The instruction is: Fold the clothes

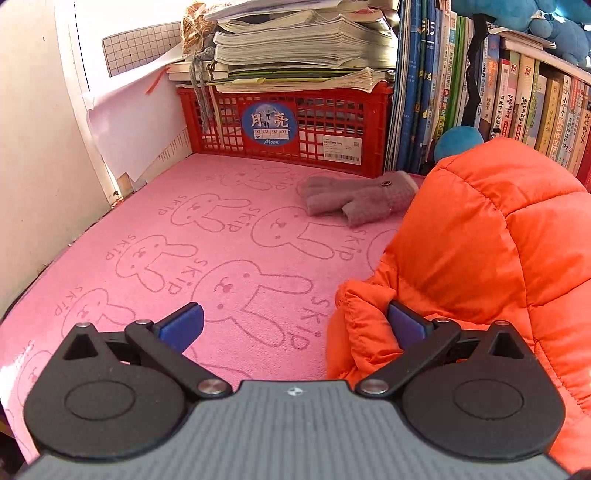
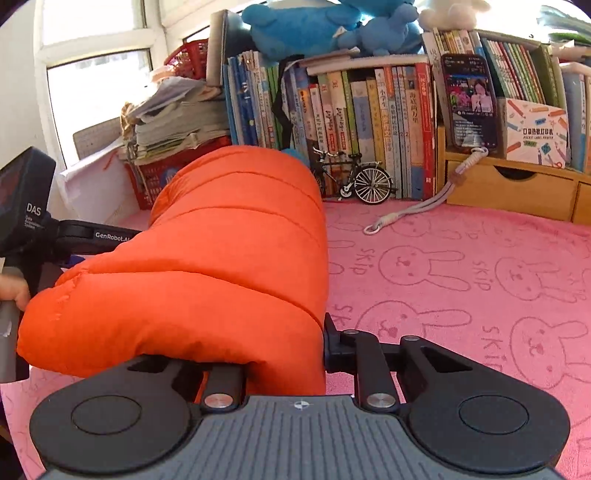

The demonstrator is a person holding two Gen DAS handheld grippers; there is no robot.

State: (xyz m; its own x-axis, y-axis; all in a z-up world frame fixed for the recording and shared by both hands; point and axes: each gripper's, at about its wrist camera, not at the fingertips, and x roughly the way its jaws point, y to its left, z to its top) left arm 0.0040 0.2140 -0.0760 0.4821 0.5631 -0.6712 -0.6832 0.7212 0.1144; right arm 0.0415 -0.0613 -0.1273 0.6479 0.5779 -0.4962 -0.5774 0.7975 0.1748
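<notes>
The pink surface (image 1: 229, 236) spreads ahead of both grippers. The orange jacket (image 2: 229, 258) lies bunched between them, folded over. The right gripper (image 2: 280, 354) is clenched on its near edge. The left gripper (image 1: 295, 325) is released, jaws wide, one finger (image 1: 406, 326) against the jacket. A grey glove (image 1: 351, 201) lies beyond.

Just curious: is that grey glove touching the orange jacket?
Cannot tell: in the left wrist view the orange jacket bulges over the grey glove, hiding any contact.

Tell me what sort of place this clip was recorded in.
Probably a home study or child's room: a desk under a pink bunny-print cloth, backed by packed rows of books with blue plush toys on top, beside a window.
</notes>
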